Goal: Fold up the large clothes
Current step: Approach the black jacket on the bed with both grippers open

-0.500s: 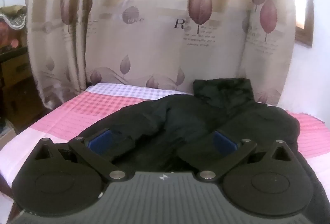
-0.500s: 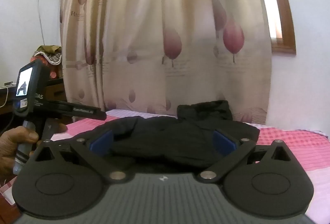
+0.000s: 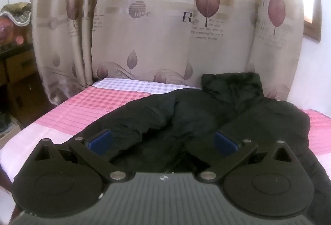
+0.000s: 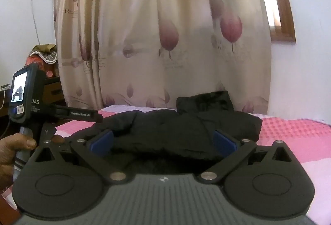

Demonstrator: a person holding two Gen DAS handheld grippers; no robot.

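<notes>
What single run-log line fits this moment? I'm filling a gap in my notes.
left gripper: open, empty | right gripper: open, empty | bulky black padded jacket: spread on pink checked bedsheet | fold: not started

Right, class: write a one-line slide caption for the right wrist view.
Open right gripper faces a black jacket on a pink checked bedspread, left gripper alongside.

Ahead of left gripper (image 3: pixel 163 143): matt black puffy cloth jacket (image 3: pixel 206 121) on pink checked woven bedspread (image 3: pixel 93 105); beyond, smooth leaf-print cloth curtain (image 3: pixel 161 28).
</notes>
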